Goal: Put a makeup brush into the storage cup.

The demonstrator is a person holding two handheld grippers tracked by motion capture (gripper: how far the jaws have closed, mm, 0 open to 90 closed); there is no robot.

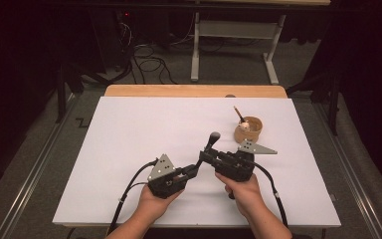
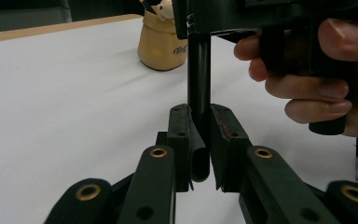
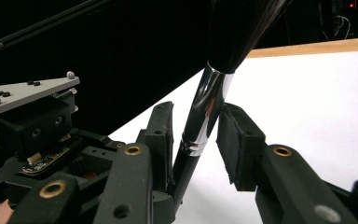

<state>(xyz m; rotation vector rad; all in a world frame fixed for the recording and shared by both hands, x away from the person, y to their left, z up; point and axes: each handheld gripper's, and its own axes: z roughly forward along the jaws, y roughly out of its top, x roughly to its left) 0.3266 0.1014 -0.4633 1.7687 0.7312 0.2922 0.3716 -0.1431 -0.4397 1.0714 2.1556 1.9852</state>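
White sheeting covers the desk (image 1: 129, 149), with a dark room behind it. Near the desk's far right corner stands a tan pot (image 1: 248, 129) holding small items. Between the pot and the desk's near edge, the two tools meet over a makeup brush (image 3: 205, 112). The left gripper (image 2: 200, 140) has its jaws pinching the brush's black handle end. The right gripper (image 3: 196, 140) has its jaws set around the metal collar, one side touching, the other slightly apart; bristles point upward.
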